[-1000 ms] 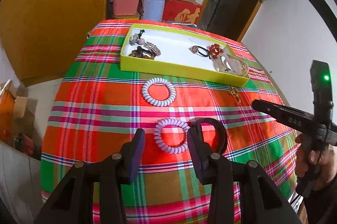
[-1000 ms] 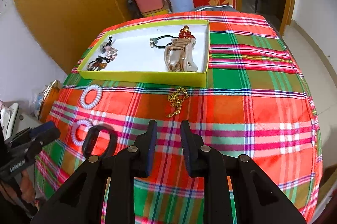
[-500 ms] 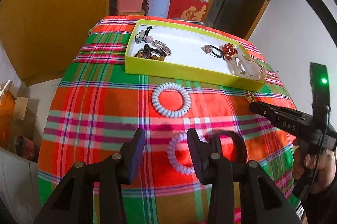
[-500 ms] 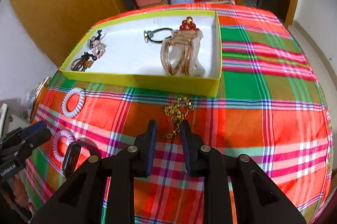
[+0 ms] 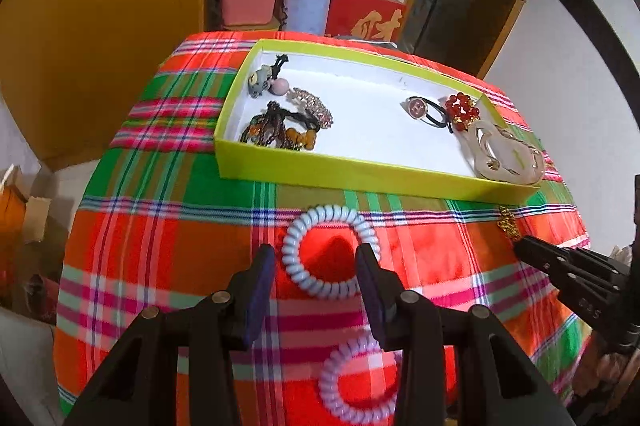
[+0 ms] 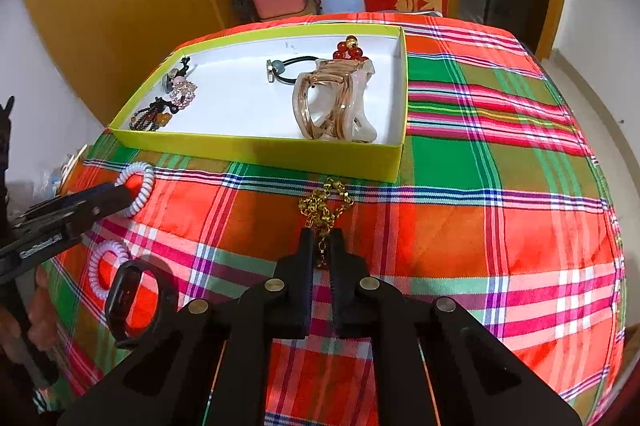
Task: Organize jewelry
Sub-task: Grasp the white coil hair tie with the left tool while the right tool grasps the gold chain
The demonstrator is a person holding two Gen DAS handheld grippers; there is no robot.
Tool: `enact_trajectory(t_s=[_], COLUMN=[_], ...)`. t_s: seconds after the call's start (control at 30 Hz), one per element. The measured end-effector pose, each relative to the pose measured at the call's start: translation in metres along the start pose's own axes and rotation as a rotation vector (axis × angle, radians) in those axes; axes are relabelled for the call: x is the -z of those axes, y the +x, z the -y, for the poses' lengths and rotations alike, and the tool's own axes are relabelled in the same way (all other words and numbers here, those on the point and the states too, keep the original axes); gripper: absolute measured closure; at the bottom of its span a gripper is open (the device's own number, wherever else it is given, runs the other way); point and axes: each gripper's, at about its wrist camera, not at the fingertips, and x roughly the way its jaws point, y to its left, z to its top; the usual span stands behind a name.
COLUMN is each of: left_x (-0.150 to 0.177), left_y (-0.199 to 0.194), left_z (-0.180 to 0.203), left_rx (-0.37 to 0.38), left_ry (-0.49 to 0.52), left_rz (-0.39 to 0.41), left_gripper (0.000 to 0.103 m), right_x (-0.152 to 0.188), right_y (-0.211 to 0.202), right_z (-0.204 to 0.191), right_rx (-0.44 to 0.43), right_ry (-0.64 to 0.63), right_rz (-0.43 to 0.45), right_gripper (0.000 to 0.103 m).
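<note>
right gripper (image 6: 319, 246): jaws pinched tight on the near end of the gold chain (image 6: 325, 204), which lies on the plaid counter (image 6: 500, 226) just in front of the yellow-green tray (image 6: 256, 150). lift slowly so the loose links don't snag, then carry over the tray wall. left gripper (image 5: 316, 266): jaws half open astride the white spiral hair tie (image 5: 330, 252), not pressing; lower before closing.

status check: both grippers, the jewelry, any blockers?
Right gripper shut on gold chain, near the yellow box. Left gripper open around white spiral hair tie, not gripping. Nothing in the way.
</note>
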Motion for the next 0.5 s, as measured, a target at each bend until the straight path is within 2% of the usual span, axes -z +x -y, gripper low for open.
enact_trajectory(t_s=[0.07,0.13,0.3,0.5], left_x=[0.0,-0.001,-0.001,0.003], left_y=[0.002,0.004,0.004,-0.009], left_z=[0.003,0.004,-0.001,0.0], left_rx=[-0.036,-0.07,-0.066,-0.028], left_ry=[0.019,0.036,0.029,0.02], left_rz=[0.009,0.013,0.012,0.026], left_gripper=[0.07,0.091,0.094,0.094], right_x=[0.001,0.003,0.003,0.0], right_y=[-0.002,-0.004,-0.015,-0.032], right_z=[0.003,0.005,0.009,0.014], right_rx=[-0.012,-0.021,-0.043,-0.071], right_ry=[0.012,0.022,0.04,0.066], right_rz=[-0.001,0.0,0.018,0.046], right_gripper=[0.096,0.096,0.097,0.097])
